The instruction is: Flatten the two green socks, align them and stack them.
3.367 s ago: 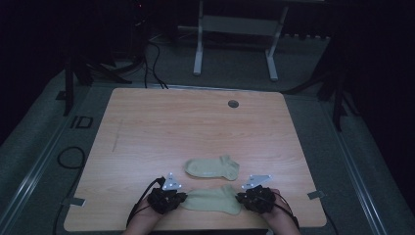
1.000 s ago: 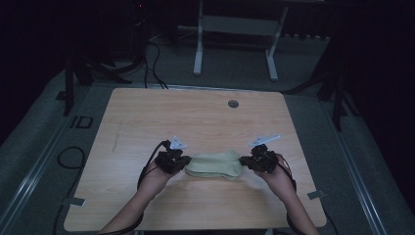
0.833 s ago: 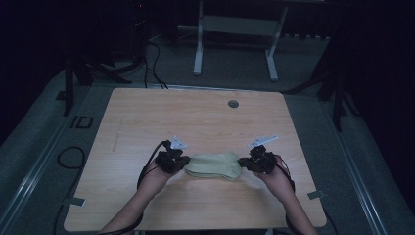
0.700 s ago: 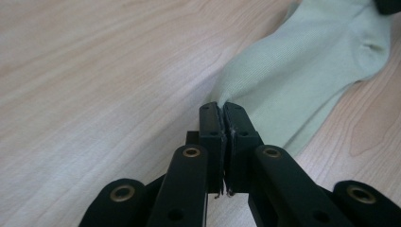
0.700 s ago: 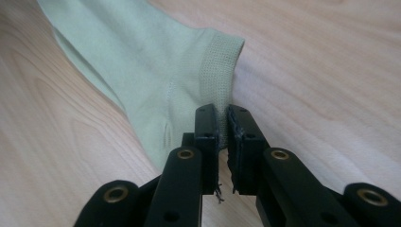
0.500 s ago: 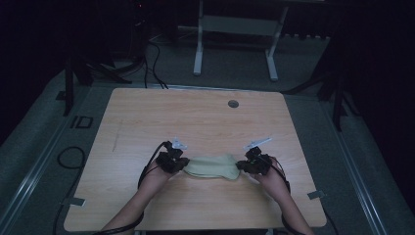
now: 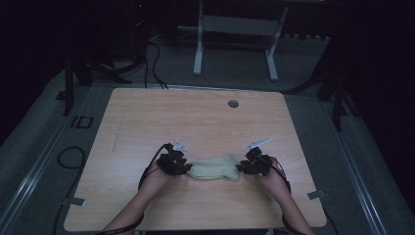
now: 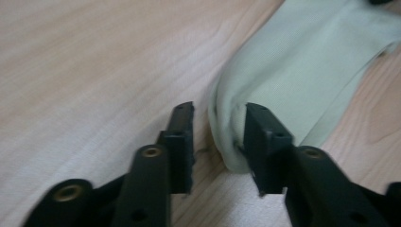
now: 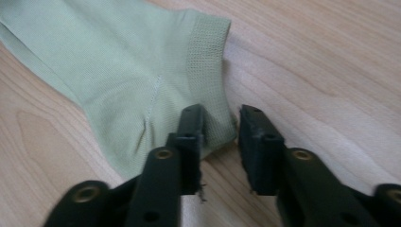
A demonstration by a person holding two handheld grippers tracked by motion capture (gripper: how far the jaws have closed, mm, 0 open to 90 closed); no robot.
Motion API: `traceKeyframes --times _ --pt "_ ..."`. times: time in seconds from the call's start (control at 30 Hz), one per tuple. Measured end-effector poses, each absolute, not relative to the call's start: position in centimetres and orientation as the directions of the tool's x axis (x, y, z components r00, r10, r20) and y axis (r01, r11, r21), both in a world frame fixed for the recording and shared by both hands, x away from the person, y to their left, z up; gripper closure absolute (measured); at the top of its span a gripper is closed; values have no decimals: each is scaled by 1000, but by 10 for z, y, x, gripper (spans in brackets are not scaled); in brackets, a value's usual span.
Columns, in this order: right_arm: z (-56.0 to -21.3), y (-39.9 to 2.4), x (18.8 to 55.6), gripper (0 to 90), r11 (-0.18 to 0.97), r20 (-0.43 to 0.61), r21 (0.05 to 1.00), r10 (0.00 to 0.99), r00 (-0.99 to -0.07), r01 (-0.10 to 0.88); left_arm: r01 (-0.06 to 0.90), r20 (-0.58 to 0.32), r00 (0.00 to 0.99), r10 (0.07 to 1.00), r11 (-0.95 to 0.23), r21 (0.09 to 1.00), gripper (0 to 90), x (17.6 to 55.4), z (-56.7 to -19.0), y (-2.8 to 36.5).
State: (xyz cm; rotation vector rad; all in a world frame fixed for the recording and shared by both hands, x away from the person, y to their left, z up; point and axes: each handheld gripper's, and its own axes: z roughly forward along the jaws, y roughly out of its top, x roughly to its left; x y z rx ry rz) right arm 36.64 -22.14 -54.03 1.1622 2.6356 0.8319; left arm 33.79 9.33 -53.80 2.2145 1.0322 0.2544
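Both the left gripper (image 8: 215, 142) and right gripper (image 9: 220, 142), jaws just opening and pressing nothing, flank the pale green sock (image 7: 214, 168) to let it lie flat below the table's grommet (image 7: 233, 104).

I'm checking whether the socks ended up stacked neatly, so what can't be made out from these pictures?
- High view: the pale green socks are too small to tell one layer from two; the left tool and right tool cover both ends.
- Left tool view: the toe edge is blurred, and the sock's far end is cut off by the frame.
- Right tool view: one jaw hides the cuff corner.
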Motion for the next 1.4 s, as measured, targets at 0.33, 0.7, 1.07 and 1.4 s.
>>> traceKeyframes --times 0.33,0.7,1.07,1.4 --pt "-507 -205 340 608 537 111 634 649 -753 557 469 -29 755 655 -510 721 652 307 -508 60" --pt "-539 -178 337 841 648 50 534 616 -786 543 528 -36 750 661 -564 635 720 323 -551 38" --pt "-528 -185 334 897 626 68 562 616 -785 541 530 -73 746 662 -523 667 657 317 -548 47" --pt "-509 -193 336 897 604 73 593 618 -782 533 438 51 787 615 -615 656 658 305 -548 30"
